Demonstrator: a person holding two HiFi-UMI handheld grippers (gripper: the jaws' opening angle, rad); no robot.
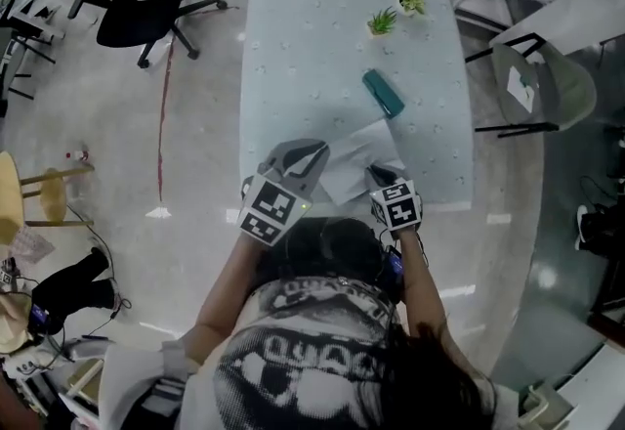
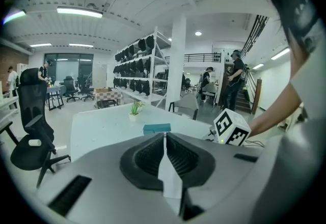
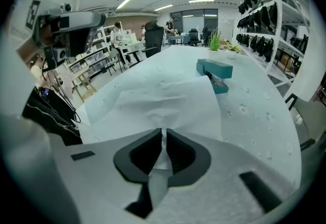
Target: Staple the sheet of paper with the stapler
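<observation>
Right gripper (image 3: 164, 135) on sheet (image 3: 168, 101), stapler (image 3: 216, 73) beyond

The sheet of paper (image 1: 359, 156) is white, 1 single sheet, a little crumpled, with a soft ridge across its middle. It is at the near edge of the pale table (image 1: 293, 47), and its far part rests on the top. Its near side is pinched at 2 places: between the closed jaws of the left gripper (image 2: 165, 141) and between those of the right gripper (image 3: 163, 136). The stapler (image 1: 383, 92) is teal, long and closed. It lies flat on the table, diagonal, just beyond the sheet's far corner and apart from both grippers.
</observation>
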